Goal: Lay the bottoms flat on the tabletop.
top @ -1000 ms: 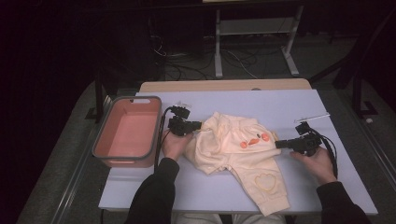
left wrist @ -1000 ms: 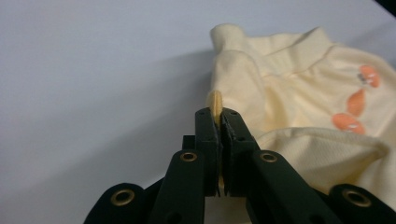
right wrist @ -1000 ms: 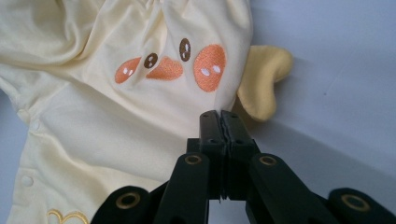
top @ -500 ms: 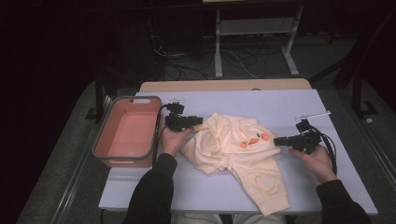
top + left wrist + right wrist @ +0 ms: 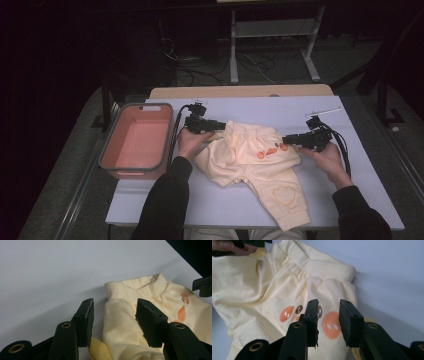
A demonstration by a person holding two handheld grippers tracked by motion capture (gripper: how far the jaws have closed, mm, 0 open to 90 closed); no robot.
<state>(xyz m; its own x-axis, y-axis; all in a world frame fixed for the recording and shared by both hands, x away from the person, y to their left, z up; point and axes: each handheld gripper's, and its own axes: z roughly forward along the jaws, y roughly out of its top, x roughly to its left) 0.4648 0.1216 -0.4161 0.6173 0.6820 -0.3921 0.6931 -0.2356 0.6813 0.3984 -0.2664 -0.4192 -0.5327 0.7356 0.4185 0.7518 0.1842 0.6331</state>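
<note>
**High view: both grips let go, garment half-arranged mid-worktop**

High view, left to right: pink bin (image 5: 136, 142) at the worktop's (image 5: 350, 210) left edge, sitting empty. Left gripper (image 5: 210, 124) next, its fingers (image 5: 86, 320) have just been opening and stand spread, cream cloth between them but unpinched. The cream garment (image 5: 250, 165) lies rumpled mid-worktop, one leg trailing toward the near edge. Right gripper (image 5: 292, 141) hangs over the orange print (image 5: 329, 327), fingers (image 5: 348, 320) parting, pinching nothing. Looks like spreading's under way; smoothing, folding and binning seem left.
</note>
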